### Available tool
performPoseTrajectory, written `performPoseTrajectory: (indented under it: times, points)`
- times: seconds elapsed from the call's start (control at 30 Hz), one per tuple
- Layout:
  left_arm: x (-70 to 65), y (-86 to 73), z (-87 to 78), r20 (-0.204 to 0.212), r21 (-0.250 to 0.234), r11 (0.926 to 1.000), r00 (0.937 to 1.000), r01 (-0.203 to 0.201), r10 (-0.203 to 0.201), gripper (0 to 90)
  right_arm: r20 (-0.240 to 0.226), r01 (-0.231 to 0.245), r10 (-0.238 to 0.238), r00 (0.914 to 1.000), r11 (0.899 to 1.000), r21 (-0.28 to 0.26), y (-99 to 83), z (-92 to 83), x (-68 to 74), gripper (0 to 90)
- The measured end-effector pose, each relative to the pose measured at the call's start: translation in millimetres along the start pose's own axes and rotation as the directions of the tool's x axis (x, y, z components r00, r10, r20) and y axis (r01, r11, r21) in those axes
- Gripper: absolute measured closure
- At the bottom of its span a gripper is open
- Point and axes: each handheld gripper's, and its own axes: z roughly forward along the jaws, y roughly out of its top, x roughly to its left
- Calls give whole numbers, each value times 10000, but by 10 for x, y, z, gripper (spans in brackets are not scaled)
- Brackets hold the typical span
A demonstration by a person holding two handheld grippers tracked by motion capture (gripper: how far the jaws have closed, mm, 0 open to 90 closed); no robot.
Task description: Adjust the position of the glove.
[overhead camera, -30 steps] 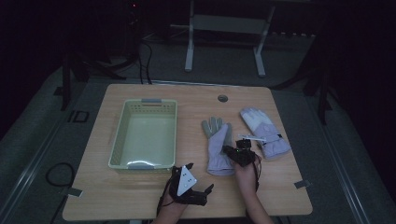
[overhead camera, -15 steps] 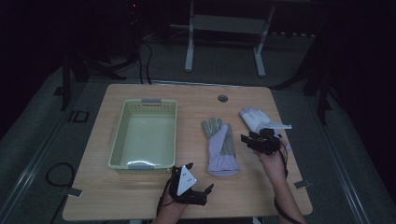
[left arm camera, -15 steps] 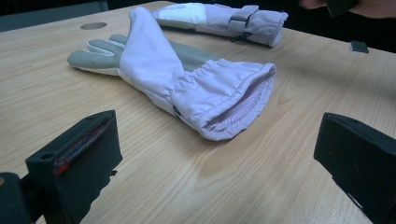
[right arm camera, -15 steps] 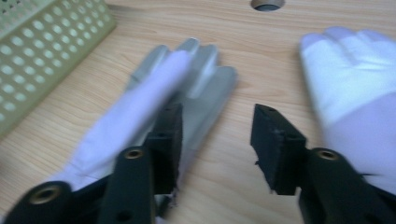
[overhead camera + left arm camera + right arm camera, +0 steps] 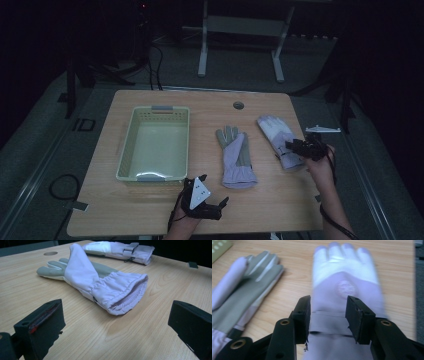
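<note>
Dim floor surrounds the wooden worktop (image 5: 150, 220), where a pale basket (image 5: 127, 150) stands empty at my left. My right tool (image 5: 294, 148) hangs above the cuff of the right glove (image 5: 272, 131), jaws part-open after just widening, straddling the strap without gripping, lined up for a pinch. My left tool (image 5: 220, 205) rests near the worktop's front edge, jaws wide and empty, facing the middle glove (image 5: 100, 282), cuff towards me.
</note>
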Motion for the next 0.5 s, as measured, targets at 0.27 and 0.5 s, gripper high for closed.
performPoseTrajectory:
  times: [0.27, 0.5]
  points:
    - [0, 1, 0, 2, 21, 10000, 10000, -13, 13, 9, 161, 149, -150, 9998, 9999, 63, 152, 22, -233, 531]
    - [-7, -1, -3, 17, -27, 10000, 10000, -85, 85, 9, -72, 463, -461, 9989, 9983, 355, 261, 275, -244, 520]
